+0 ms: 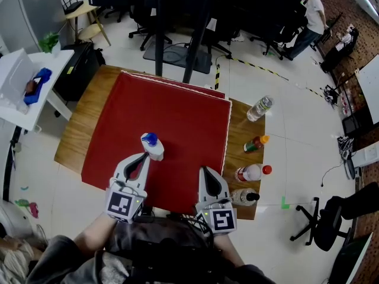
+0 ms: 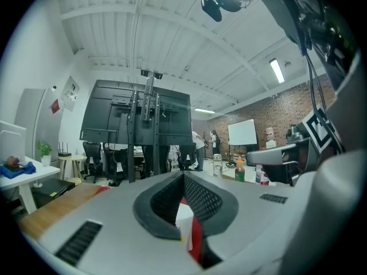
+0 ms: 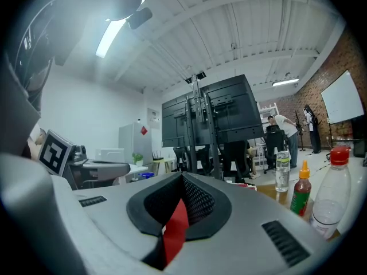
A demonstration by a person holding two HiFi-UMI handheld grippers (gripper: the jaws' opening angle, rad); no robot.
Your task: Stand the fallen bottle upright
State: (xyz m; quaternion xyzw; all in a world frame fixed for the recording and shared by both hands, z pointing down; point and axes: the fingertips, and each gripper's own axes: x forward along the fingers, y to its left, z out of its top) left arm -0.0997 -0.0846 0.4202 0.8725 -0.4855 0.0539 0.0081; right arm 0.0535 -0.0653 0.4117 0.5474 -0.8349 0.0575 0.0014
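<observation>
Bottle [image 1: 153, 147], white, blue-capped, sits beside pressed-together left claw [image 1: 146, 155]; right claw [image 1: 205, 171] likewise closed.

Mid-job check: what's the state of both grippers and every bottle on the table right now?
left gripper: jaws together, gripping nothing, tips beside the white bottle.
right gripper: jaws together, empty, over the red mat.
white bottle: on the mat, blue cap on, looks upright, though the steep view leaves doubt.
water bottle: upright.
sauce bottle: upright, orange cap on.
red-capped bottle: upright, capped.
black-capped bottle: upright, capped.
</observation>
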